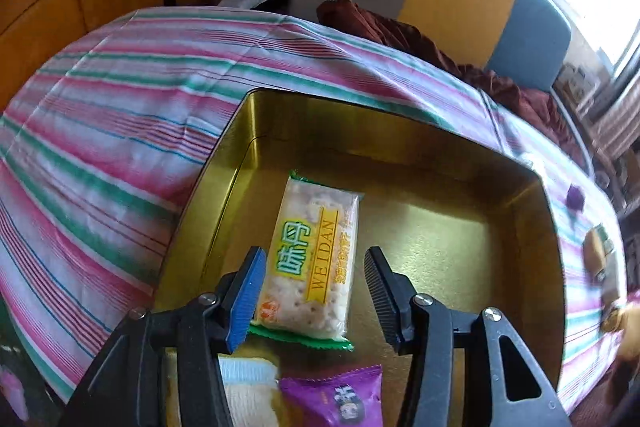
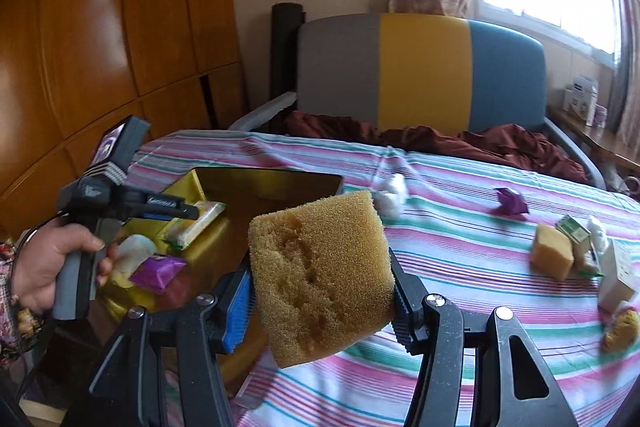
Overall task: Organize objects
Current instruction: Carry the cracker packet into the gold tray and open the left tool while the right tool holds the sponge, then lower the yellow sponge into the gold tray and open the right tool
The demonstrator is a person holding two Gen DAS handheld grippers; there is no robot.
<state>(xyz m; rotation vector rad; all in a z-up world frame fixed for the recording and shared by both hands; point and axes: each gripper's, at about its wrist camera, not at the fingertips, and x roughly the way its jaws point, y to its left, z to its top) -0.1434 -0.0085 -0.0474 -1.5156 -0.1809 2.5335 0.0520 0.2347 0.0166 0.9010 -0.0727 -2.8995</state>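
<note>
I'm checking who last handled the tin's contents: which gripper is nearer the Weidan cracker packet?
Left. The left gripper hangs open right over the Weidan cracker packet in the gold tin. The right gripper holds a sponge outside the tin.

Striped bedsheet [image 2: 460,187], gold tin [image 1: 420,143] on it, small sponge [image 2: 552,257], purple wrapper [image 2: 510,205] (crumpled), cotton balls [image 2: 392,197]

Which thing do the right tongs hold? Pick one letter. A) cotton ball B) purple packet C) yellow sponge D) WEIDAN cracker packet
C: the right tongs are shut on the yellow sponge, lifted above the striped cloth beside the gold tin.
</note>
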